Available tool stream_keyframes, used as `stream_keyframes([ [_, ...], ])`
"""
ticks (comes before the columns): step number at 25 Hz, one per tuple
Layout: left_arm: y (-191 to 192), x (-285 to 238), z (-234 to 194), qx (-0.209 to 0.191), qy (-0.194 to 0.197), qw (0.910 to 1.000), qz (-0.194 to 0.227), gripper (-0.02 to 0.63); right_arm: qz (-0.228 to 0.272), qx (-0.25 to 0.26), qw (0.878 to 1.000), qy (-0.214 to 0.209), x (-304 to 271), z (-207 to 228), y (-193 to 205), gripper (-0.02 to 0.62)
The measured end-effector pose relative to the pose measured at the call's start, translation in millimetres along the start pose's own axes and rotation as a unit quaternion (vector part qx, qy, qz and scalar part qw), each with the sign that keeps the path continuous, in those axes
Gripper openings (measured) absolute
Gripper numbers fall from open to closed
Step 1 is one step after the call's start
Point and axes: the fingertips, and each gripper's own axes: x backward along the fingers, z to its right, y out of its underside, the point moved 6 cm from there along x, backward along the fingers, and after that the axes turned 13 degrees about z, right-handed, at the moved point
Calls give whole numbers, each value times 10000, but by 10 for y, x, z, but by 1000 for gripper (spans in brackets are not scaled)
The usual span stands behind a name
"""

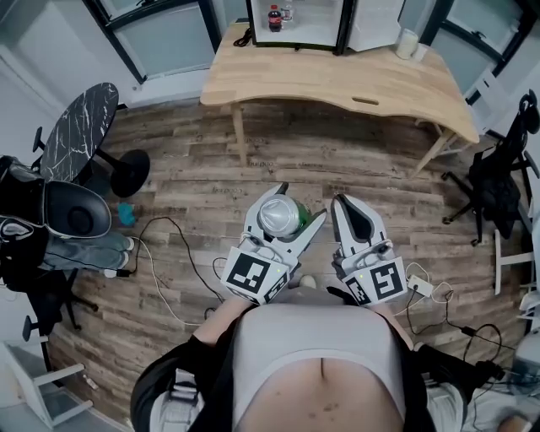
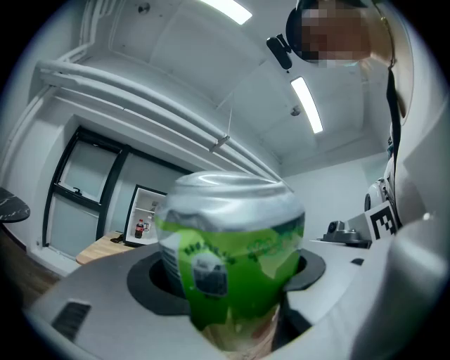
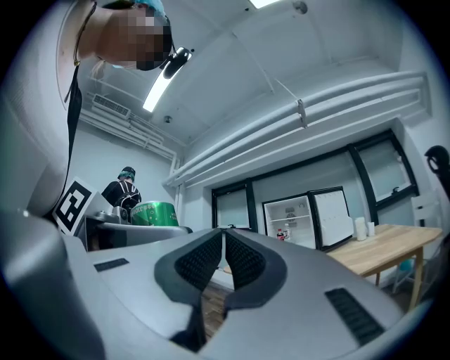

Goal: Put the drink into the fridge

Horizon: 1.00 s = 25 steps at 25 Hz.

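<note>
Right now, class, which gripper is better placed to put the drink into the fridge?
Left. The left gripper clamps the green can, while the right gripper is shut and empty. The open fridge on the desk lies ahead of both.

- Even, bright indoor light from ceiling strip lamps (image 2: pixel 307 105); soft shadows on the wooden floor (image 1: pixel 186 177).
- Both gripper views bend at the edges, with black corners.
- The green can (image 2: pixel 232 260) looks close and blurred, with glare on top.
</note>
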Motion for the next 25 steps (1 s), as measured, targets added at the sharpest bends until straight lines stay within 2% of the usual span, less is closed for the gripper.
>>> stream_keyframes([
  [4,10,52,-53,18,42,10000,-77,342,-58,-122,9999,-69,-44,-85,56,40],
  [12,-11,212,-266,-23,124,9999,-40,342,27,-203,9996,202,-133,-276,226,40],
  [18,27,313,-378,107,183,9996,-183,342,-153,-281,9991,294,-149,-445,355,40],
  [25,157,140,-471,206,220,9993,-229,342,-169,-249,9981,542,-199,-225,433,40],
])
